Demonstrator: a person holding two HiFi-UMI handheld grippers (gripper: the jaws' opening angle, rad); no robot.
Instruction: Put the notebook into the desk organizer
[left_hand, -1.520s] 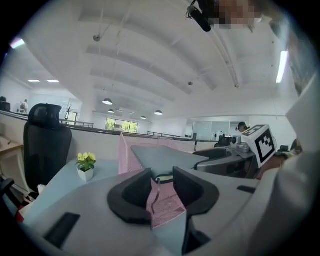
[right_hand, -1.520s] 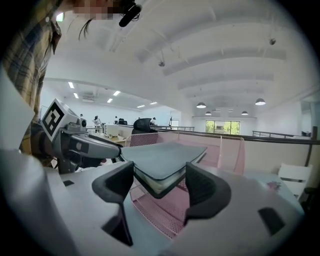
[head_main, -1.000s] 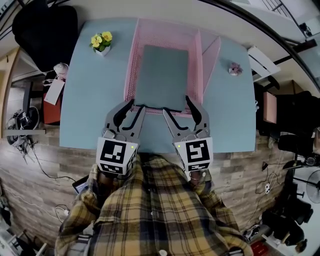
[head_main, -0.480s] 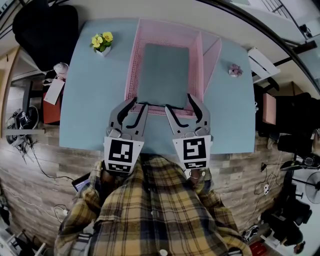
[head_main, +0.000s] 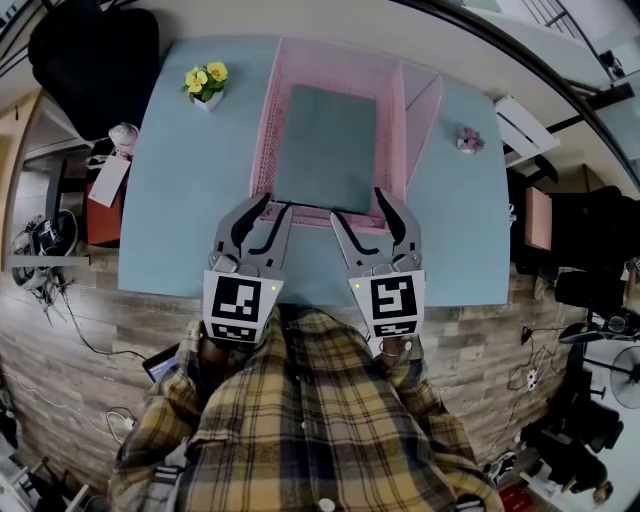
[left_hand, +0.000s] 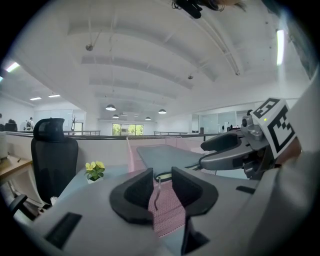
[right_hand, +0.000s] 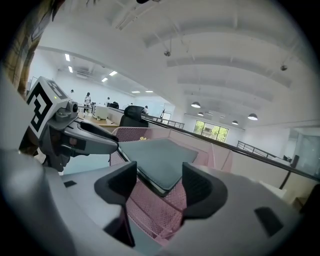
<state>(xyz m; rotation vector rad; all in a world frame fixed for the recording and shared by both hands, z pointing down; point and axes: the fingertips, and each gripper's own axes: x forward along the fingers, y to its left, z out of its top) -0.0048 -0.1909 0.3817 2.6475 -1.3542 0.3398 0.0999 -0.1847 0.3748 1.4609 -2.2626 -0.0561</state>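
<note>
Now left tool (head_main: 273, 208) and right tool (head_main: 358, 208), jaws apart, face the grey-green rectangular notebook (head_main: 327, 148), lying lengthwise just ahead inside the pink mesh desk organizer (head_main: 262, 140).

A light-blue table (head_main: 165, 200) stands on a wood-plank floor (head_main: 70, 350), where cables (head_main: 45, 250) lie at the left. A black office chair (left_hand: 52, 150) stands by the table's far left corner. Overhead, a white vaulted ceiling (left_hand: 150, 60) carries round lamps (left_hand: 110, 107). Bright windows (left_hand: 125, 129) glow in the far wall.
</note>
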